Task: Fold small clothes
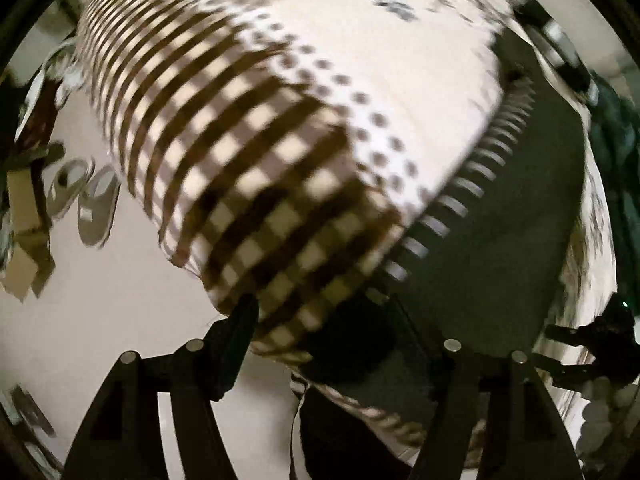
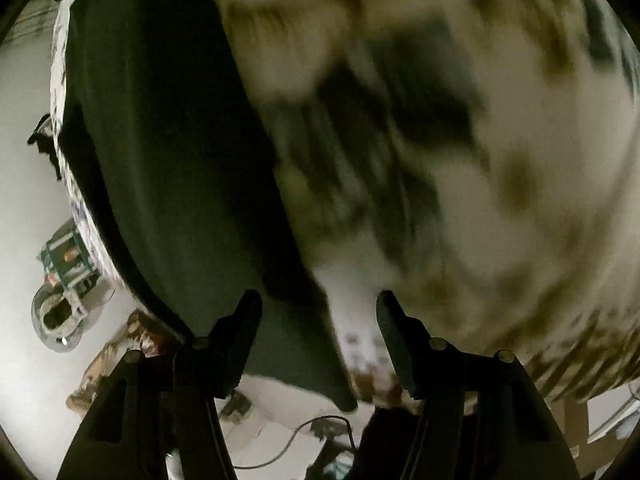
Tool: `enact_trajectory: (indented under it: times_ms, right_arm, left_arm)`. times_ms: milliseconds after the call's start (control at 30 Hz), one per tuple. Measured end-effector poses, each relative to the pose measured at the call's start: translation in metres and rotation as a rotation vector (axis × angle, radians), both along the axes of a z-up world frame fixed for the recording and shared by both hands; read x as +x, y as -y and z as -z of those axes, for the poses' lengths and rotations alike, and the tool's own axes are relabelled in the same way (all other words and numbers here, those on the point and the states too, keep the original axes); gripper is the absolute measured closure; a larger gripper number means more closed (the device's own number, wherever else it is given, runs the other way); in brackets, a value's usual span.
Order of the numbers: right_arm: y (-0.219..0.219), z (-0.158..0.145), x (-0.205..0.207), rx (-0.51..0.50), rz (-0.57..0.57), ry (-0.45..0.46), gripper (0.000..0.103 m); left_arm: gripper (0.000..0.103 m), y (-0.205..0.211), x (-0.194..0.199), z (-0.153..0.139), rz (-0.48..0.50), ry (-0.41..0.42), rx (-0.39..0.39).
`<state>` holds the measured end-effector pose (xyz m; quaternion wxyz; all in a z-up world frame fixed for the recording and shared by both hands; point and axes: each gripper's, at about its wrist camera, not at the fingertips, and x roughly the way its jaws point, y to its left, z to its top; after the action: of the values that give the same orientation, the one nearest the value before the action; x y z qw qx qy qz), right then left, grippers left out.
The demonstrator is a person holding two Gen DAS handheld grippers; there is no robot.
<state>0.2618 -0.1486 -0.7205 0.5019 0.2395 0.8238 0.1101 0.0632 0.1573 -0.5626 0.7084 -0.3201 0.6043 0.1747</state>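
A dark green garment (image 1: 500, 248) lies over a patterned cloth surface (image 1: 248, 152) with brown checks and dots. In the left wrist view the left gripper (image 1: 320, 312) stands wide open over the checked cloth and the garment's edge; only its left finger (image 1: 240, 328) shows clearly. In the right wrist view the same dark garment (image 2: 172, 160) hangs down the left side. The right gripper (image 2: 318, 300) is open, its fingers (image 2: 244, 320) astride the garment's lower corner and the blurred cloth (image 2: 500, 180). The other gripper shows at the left view's right edge (image 1: 592, 340).
A pale floor (image 1: 100, 320) lies below the surface's edge with a pair of shoes (image 1: 84, 196) and cardboard pieces (image 1: 24, 240). In the right wrist view the floor holds a glass jar (image 2: 56, 320), a small box (image 2: 68, 256) and a cable (image 2: 296, 432).
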Motion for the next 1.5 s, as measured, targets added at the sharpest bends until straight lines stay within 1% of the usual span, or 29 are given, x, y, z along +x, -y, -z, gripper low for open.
enact_trajectory:
  times_ms: [133,167,233,267,300,333,367,400,433,500,567,600,667,733,767,800,833,900,933,967,1033,1100,1167,1200,1267,1333,1367,1433,1500]
  right_arm:
    - [-0.009,0.010,-0.045,0.054,-0.025,-0.020,0.041]
    - [-0.013,0.012,-0.053,0.059,-0.030,-0.024,0.041]
    - [-0.018,0.016,-0.070,0.058,-0.038,-0.026,0.041]
    - [-0.020,0.017,-0.076,0.056,-0.041,-0.021,0.041]
    - [-0.022,0.017,-0.083,0.044,-0.049,-0.007,0.041]
    - [-0.021,0.016,-0.087,0.034,-0.051,0.007,0.044]
    - [-0.020,0.014,-0.091,0.025,-0.049,0.025,0.053]
    - [-0.018,0.013,-0.098,-0.005,-0.050,0.039,0.091]
    - [-0.013,0.012,-0.103,-0.006,-0.039,0.036,0.094]
    - [-0.009,0.002,-0.111,-0.034,-0.032,0.048,0.095]
    - [-0.005,-0.006,-0.116,-0.062,-0.065,0.071,0.095]
    - [-0.006,-0.005,-0.120,-0.091,-0.093,0.064,0.097]
    - [-0.013,-0.002,-0.121,-0.121,-0.130,0.039,0.096]
    - [-0.018,-0.003,-0.117,-0.134,-0.172,0.011,0.093]
    - [-0.016,-0.007,-0.115,-0.117,-0.154,-0.004,0.089]
    - [-0.017,-0.010,-0.110,-0.107,-0.141,-0.011,0.081]
    - [-0.015,-0.016,-0.105,-0.093,-0.122,-0.009,0.065]
    - [-0.008,-0.027,-0.092,-0.092,-0.090,0.025,0.047]
    - [-0.005,-0.034,-0.082,-0.101,-0.073,0.049,0.047]
    - [-0.004,-0.038,-0.069,-0.108,-0.057,0.068,0.047]
    - [-0.001,-0.038,-0.051,-0.105,-0.017,0.089,0.047]
    - [0.003,-0.034,-0.026,-0.108,0.038,0.099,0.047]
    - [0.007,-0.033,-0.009,-0.115,0.072,0.112,0.046]
    - [0.009,-0.033,-0.001,-0.122,0.083,0.120,0.047]
    - [0.013,-0.036,0.010,-0.133,0.109,0.136,0.046]
    - [0.018,-0.039,0.016,-0.132,0.126,0.142,0.046]
    - [0.020,-0.040,0.015,-0.131,0.132,0.141,0.046]
    - [0.031,-0.040,0.021,-0.126,0.142,0.127,0.046]
    - [0.036,-0.040,0.021,-0.117,0.156,0.108,0.046]
  left_arm:
    - [0.038,0.025,0.018,0.003,0.132,0.028,-0.016]
    - [0.038,0.034,0.025,0.011,0.186,0.003,0.009]
    - [0.039,0.041,0.032,0.020,0.237,-0.005,0.028]
    - [0.053,0.043,0.034,0.024,0.252,-0.005,0.045]
    - [0.086,0.044,0.034,0.028,0.260,-0.012,0.067]
    - [0.094,0.041,0.035,0.031,0.260,-0.020,0.077]
    - [0.094,0.035,0.030,0.030,0.240,0.002,0.057]
    - [0.095,0.032,0.030,0.030,0.221,0.019,0.040]
    - [0.095,0.027,0.025,0.028,0.201,0.035,0.019]
    - [0.095,0.012,0.011,0.023,0.144,0.067,-0.052]
    - [0.095,0.002,0.001,0.029,0.134,0.039,-0.058]
    - [0.093,-0.009,-0.005,0.037,0.122,0.012,-0.063]
    - [0.088,-0.027,-0.018,0.045,0.086,0.013,-0.122]
    - [0.079,-0.031,-0.019,0.036,0.110,-0.004,-0.126]
    - [0.069,-0.034,-0.013,0.032,0.120,-0.016,-0.118]
    - [0.067,-0.035,-0.004,0.023,0.137,-0.023,-0.113]
    - [0.066,-0.034,0.007,0.014,0.153,-0.005,-0.118]
    - [0.048,-0.023,0.036,-0.010,0.209,0.066,-0.110]
    - [0.044,-0.015,0.050,-0.018,0.234,0.100,-0.102]
    - [0.042,-0.007,0.078,-0.024,0.273,0.144,-0.089]
    - [0.042,0.009,0.114,-0.021,0.312,0.184,-0.067]
    - [0.042,0.012,0.158,-0.006,0.337,0.197,-0.006]
    - [0.042,0.011,0.190,0.010,0.355,0.164,0.055]
    - [0.042,-0.003,0.198,0.021,0.350,0.136,0.090]
    - [0.041,-0.027,0.204,0.033,0.316,0.102,0.098]
    - [0.041,-0.062,0.190,0.039,0.290,0.095,0.082]
    - [0.043,-0.074,0.183,0.039,0.282,0.075,0.094]
    - [0.043,-0.093,0.164,0.038,0.273,0.043,0.051]
    - [0.043,-0.098,0.151,0.034,0.269,0.032,-0.003]
